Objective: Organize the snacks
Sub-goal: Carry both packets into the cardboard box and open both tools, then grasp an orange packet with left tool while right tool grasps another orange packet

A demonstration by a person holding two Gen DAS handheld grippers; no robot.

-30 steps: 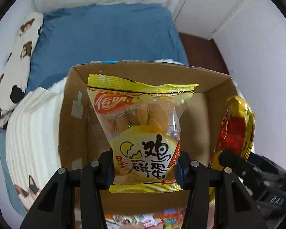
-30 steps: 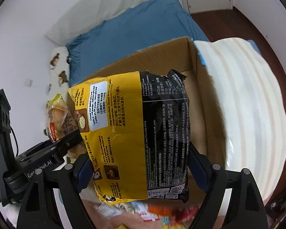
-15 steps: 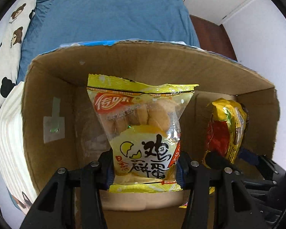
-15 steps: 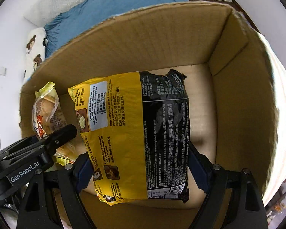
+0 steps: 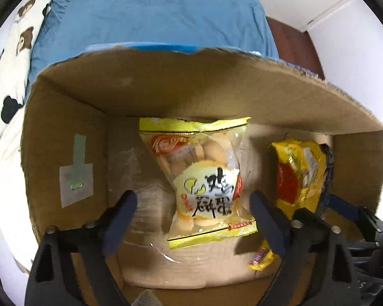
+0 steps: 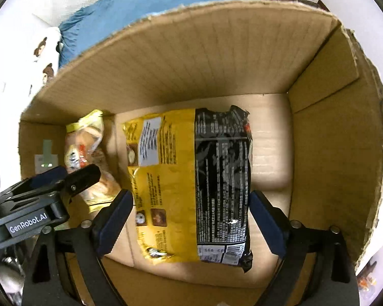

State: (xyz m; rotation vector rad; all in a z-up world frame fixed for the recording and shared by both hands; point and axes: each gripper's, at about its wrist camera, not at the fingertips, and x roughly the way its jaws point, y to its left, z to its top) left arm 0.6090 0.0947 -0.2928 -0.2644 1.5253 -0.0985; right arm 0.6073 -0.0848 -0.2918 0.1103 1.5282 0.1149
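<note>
- Two packets sit inside the cardboard box (image 5: 63, 132), each released where you lowered it so they lie side by side on the box floor rather than stacked
- Your left gripper (image 5: 191, 214) has its fingers (image 5: 120, 216) spreading apart; the egg biscuit bag (image 5: 204, 178) lies between them, clear of both pads, leaning toward the far wall
- Your right gripper (image 6: 191, 216) is also opening, fingers (image 6: 265, 219) parted; the yellow and black noodle pack (image 6: 191, 178) lies flat between them, the pads no longer pressing it
- Both point down into the box, which likely keeps the packets from tipping out
- My guess: lift straight up so neither pad drags a wrapper
</note>
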